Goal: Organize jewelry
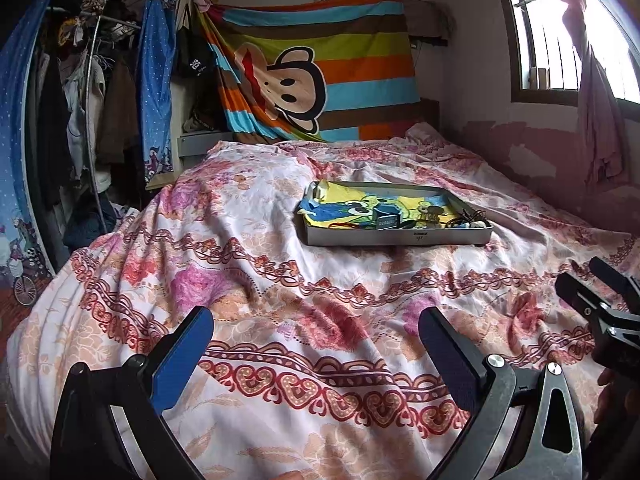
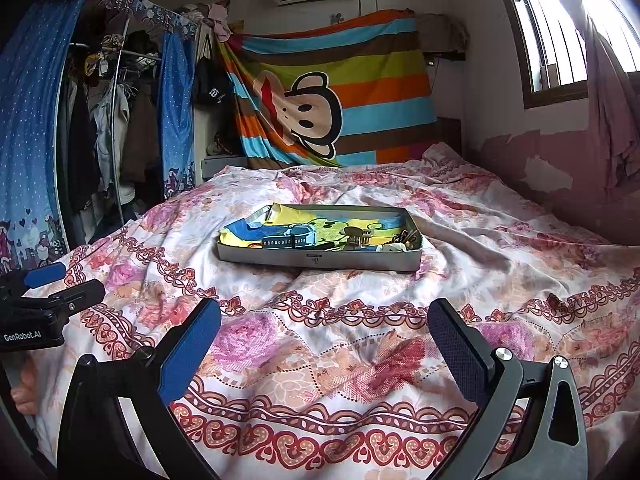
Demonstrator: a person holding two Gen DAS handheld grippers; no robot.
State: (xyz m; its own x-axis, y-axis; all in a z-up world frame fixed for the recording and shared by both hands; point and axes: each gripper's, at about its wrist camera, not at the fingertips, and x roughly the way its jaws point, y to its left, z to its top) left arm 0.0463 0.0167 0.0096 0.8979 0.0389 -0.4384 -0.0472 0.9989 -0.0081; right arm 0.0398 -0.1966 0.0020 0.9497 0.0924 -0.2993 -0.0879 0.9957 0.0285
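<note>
On the bed (image 2: 360,360), our left gripper (image 1: 316,340) and right gripper (image 2: 324,332) hover with fingers spread, empty. Well ahead: tray (image 2: 320,261), small jewelry (image 2: 356,236) clustered at its right end. Early or finished, we can't tell.

Both wrist views low over bed (image 1: 280,280), sharing distant tray (image 2: 320,258).

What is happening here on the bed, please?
A person holds two grippers over a flowered bedspread. The left gripper and the right gripper are both open and hold nothing. Farther up the bed sits a shallow metal tray lined with a cartoon cloth. Small jewelry pieces lie mostly toward its right end. Neither gripper touches the tray.
</note>
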